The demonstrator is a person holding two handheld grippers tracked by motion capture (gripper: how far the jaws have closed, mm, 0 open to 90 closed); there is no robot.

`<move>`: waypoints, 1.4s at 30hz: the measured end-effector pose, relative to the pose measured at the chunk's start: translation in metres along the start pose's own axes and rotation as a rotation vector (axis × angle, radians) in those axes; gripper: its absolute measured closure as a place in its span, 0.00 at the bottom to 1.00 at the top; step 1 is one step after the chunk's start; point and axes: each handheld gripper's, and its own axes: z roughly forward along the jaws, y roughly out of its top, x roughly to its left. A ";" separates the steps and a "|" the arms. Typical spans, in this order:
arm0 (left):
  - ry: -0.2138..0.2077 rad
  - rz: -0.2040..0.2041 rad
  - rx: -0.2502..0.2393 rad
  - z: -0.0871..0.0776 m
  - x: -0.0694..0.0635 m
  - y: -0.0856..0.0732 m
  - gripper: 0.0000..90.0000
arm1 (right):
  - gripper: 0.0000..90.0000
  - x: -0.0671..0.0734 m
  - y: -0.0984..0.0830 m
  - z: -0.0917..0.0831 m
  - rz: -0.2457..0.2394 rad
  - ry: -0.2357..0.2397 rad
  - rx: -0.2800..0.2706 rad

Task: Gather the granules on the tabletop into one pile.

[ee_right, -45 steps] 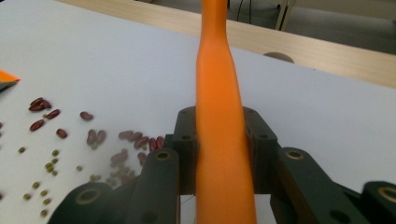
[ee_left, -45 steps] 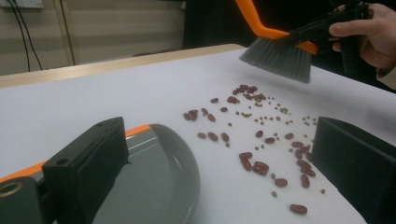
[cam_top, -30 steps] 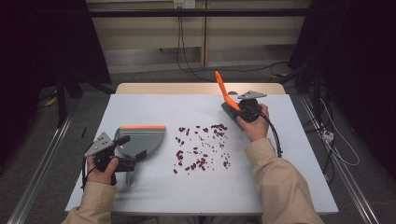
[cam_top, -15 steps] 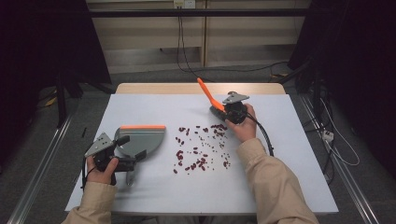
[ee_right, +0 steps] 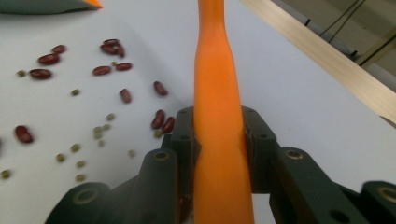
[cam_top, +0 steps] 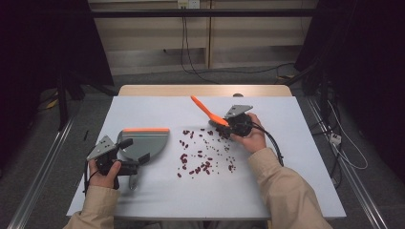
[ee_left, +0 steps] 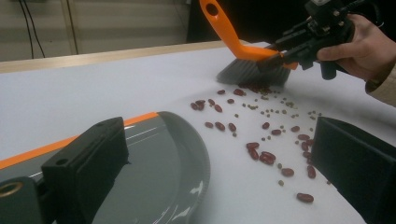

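An orange-handled brush [cam_top: 204, 110] is clamped by its handle in my right gripper [cam_top: 224, 128], which is shut on it. Its grey bristles [ee_left: 247, 74] touch the table at the far right edge of scattered red beans [cam_top: 203, 155] and small green ones. In the right gripper view the handle [ee_right: 217, 116] runs up between the jaws of the right gripper [ee_right: 219, 135]. A grey dustpan [cam_top: 145, 143] with an orange lip lies flat left of the beans. My left gripper [cam_top: 133, 151] sits at its rear, jaws wide apart, the pan [ee_left: 154, 168] beside the left jaw.
The white table [cam_top: 296, 181] has bare surface in front and to the right. A wooden strip [cam_top: 205, 90] runs along its far edge. Cables [cam_top: 186, 52] lie on the floor beyond, and metal rails flank the table.
My right hand has carried the brush left and toward me, lowering it until the bristles meet the far side of the beans. The left hand and dustpan have stayed put.
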 end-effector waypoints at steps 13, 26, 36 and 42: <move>-0.001 -0.002 -0.002 0.000 0.000 0.000 0.05 | 0.79 0.018 -0.006 -0.017 -0.036 0.076 0.008; -0.001 0.003 0.000 0.000 -0.001 0.000 0.05 | 0.79 0.035 -0.015 -0.033 -0.040 0.120 -0.008; -0.004 0.013 0.003 0.000 -0.002 0.001 0.05 | 0.79 0.049 -0.014 -0.040 -0.033 0.133 -0.008; -0.005 0.010 0.001 0.000 -0.002 0.001 0.05 | 0.79 0.056 -0.012 -0.042 -0.029 0.125 -0.014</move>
